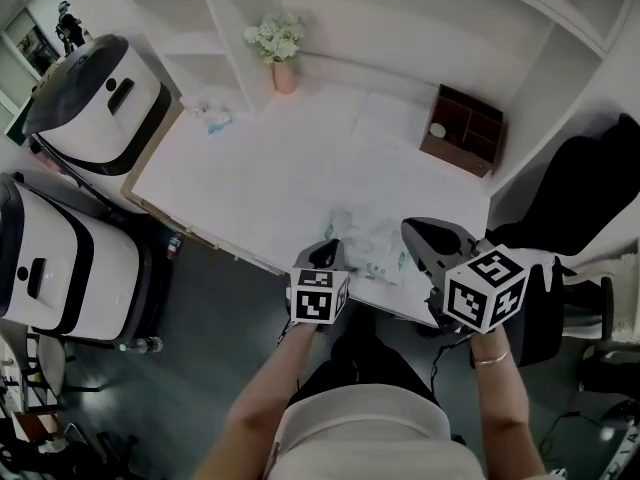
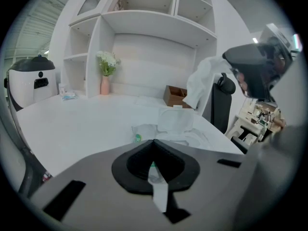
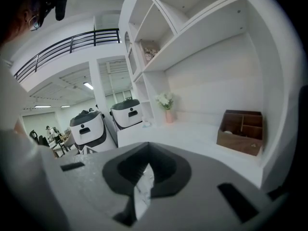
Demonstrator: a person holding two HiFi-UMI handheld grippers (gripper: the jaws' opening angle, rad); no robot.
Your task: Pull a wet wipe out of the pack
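Both clamped on my feeds: left hand-held gripper (image 2: pixel 153 166) pinches an edge of the pack (image 2: pixel 179 124) on the table (image 2: pixel 82 124), right hand-held gripper (image 3: pixel 146 166) pinches the wet wipe (image 2: pixel 199 82), which hangs above the table.

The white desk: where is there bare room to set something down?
The wide middle of the desk is bare, between the pink vase, the wooden box and the wipe pack. The near edge is crowded: the pack, the left gripper and the right gripper meet there.
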